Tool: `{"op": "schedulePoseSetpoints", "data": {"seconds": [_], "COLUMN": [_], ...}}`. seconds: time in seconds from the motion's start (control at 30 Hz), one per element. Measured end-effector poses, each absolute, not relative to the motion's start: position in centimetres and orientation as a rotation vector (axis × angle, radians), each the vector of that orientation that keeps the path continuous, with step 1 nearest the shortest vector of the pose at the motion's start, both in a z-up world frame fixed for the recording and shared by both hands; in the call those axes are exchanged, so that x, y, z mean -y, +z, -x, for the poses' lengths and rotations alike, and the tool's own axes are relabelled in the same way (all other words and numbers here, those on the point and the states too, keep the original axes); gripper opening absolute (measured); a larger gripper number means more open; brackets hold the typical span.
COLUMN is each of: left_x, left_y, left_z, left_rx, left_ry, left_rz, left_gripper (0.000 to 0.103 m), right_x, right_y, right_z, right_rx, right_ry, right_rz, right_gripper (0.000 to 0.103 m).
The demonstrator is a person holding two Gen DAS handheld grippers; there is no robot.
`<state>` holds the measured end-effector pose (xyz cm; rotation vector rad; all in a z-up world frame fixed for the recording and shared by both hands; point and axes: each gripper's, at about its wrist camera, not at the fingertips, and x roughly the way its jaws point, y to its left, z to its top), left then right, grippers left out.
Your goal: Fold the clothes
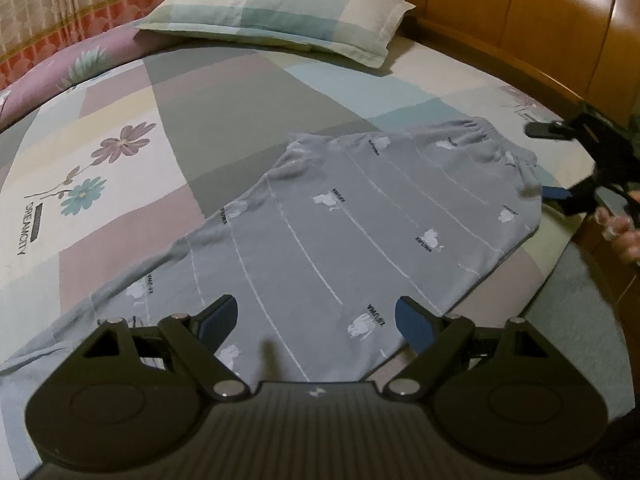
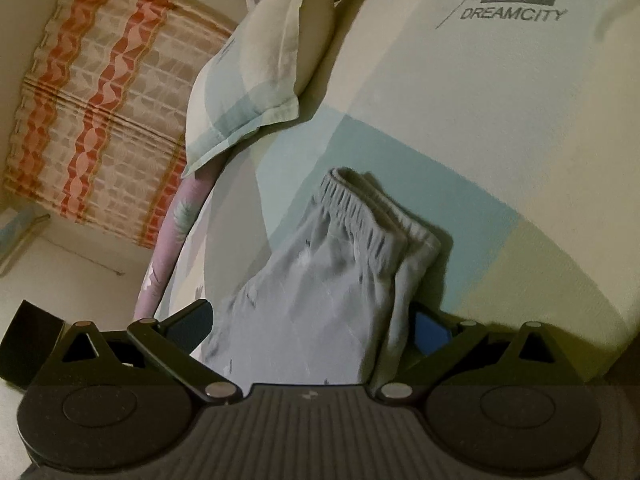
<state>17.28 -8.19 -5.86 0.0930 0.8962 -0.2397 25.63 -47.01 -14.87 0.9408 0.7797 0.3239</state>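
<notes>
Where pants run offscreen, left gripper fingers wide, right gripper fingers likewise, grip unclear.

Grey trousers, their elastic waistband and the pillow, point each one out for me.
grey trousers (image 1: 360, 216), left wrist view, middle of the spread fabric
elastic waistband (image 2: 360, 216), right wrist view, gathered ribbed edge
pillow (image 1: 280, 12), left wrist view, centre of the checked pillowcase

From the left wrist we are looking down and along the bed from just above the grey trousers. From the right wrist we are viewing their waistband close up, rolled sideways. Both views are sharing trousers, pillow and curtain.
</notes>
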Motion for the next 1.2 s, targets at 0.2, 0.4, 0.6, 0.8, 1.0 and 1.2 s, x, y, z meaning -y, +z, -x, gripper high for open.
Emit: {"op": "schedulePoseSetpoints", "data": {"seconds": [0.2, 0.4, 0.6, 0.8, 1.0, 1.2], "left_x": [7.8, 6.8, 6.7, 6.4, 6.2, 5.6], "left_y": [-5.9, -6.1, -6.3, -6.3, -6.5, -7.0], "left_z": [-16.7, -16.5, -16.3, -16.2, -16.3, -16.3], "left_rx": [-0.881, -0.873, -0.868, -0.862, -0.871, -0.879], "left_ry": [-0.246, -0.234, -0.245, -0.253, -0.258, -0.259], "left_rz": [-0.074, -0.040, -0.034, -0.033, -0.036, -0.023], "left_gripper": [0.086, 0.086, 0.086, 0.086, 0.086, 0.086], "right_x": [46.7, 45.0, 44.7, 43.1, 43.9, 42.4], "right_y": [-14.9, -14.9, -14.9, -14.8, -15.2, -15.4], "right_z": [-27.0, -25.4, -25.8, -26.0, -28.0, -27.2], "right_rx": [-0.717, -0.727, -0.647, -0.643, -0.602, -0.597], "right_ry": [0.279, 0.369, 0.331, 0.307, 0.293, 0.307], "right_rz": [-0.894, -0.808, -0.747, -0.681, -0.639, -0.602], "right_gripper": [0.103, 0.103, 0.103, 0.103, 0.102, 0.103]}}
